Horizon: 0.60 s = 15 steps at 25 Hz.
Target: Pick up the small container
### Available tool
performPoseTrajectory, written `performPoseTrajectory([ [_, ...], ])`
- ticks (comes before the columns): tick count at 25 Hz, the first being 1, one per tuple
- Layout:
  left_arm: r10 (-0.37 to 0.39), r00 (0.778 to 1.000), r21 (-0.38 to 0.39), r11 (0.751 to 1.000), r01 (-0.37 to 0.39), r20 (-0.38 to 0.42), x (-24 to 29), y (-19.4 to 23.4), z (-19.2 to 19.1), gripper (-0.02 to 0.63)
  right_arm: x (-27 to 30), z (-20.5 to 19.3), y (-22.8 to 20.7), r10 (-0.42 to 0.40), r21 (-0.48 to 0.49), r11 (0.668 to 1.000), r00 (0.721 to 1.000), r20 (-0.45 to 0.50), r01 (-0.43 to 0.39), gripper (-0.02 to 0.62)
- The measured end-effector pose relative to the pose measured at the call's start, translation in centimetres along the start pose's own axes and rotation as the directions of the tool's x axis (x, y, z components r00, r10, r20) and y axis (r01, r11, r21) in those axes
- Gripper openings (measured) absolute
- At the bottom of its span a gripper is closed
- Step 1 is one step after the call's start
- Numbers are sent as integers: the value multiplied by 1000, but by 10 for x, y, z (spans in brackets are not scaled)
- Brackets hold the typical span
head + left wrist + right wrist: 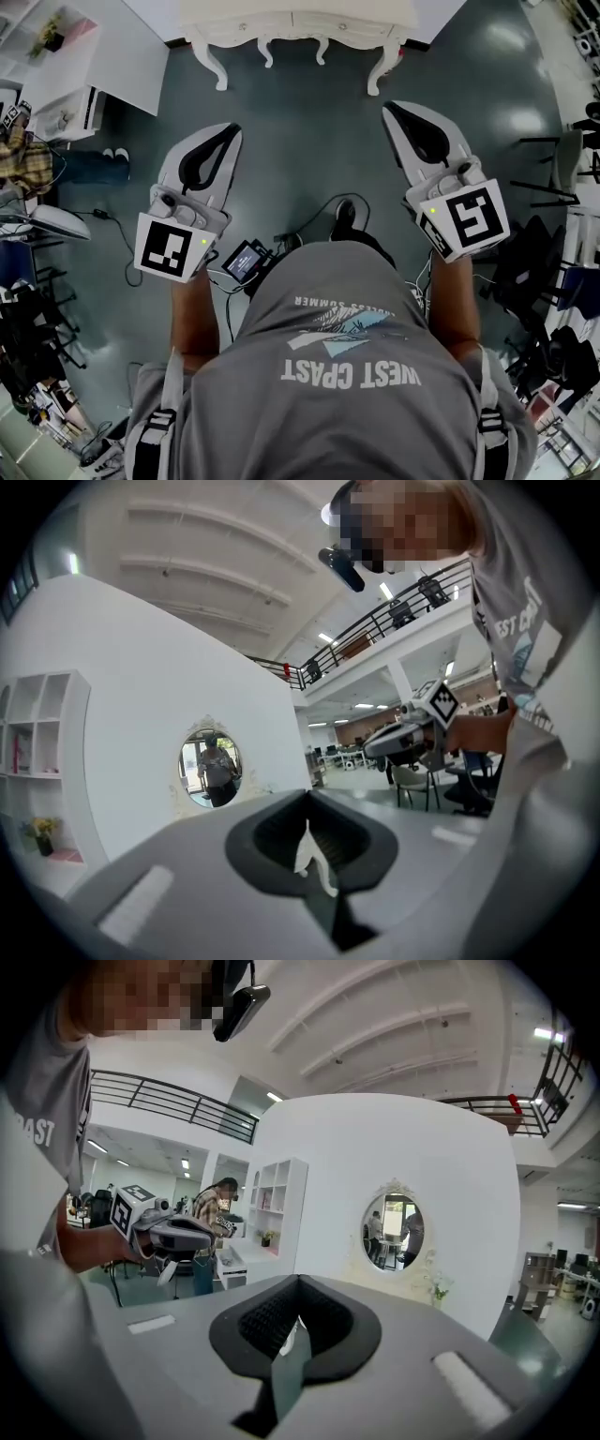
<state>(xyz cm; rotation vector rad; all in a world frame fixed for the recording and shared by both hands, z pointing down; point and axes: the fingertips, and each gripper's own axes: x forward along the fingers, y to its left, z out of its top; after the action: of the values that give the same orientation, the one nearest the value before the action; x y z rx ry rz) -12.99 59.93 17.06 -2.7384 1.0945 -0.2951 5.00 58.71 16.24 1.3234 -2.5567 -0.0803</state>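
Observation:
No small container shows in any view. In the head view I hold both grippers in front of my chest, above a dark floor, tips pointing away from me. My left gripper [228,131] is shut, its jaws meeting at the tip with nothing between them [307,803]. My right gripper [392,109] is likewise shut and empty [298,1285]. Each gripper view catches the other one from the side: the right gripper [403,742] and the left gripper [173,1232].
A white table with curved legs [295,23] stands ahead. Both gripper views face a white wall with an oval mirror [392,1232]. White shelves [277,1204] and a person in a plaid shirt [23,155] are on the left. Dark chairs [562,169] stand at right.

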Motion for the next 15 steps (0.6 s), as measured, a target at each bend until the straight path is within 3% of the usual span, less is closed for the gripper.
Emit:
performPoseTrajectory([
  [10,128,989,13,992,-128,-77,66,9,12,2,35,-10,-85,127,23,991,991,38,-128,0],
  [15,170,984,38,985,-168,-60,103,12,24,2,48,-19,-122,168,34,985,984,59,-170,0],
])
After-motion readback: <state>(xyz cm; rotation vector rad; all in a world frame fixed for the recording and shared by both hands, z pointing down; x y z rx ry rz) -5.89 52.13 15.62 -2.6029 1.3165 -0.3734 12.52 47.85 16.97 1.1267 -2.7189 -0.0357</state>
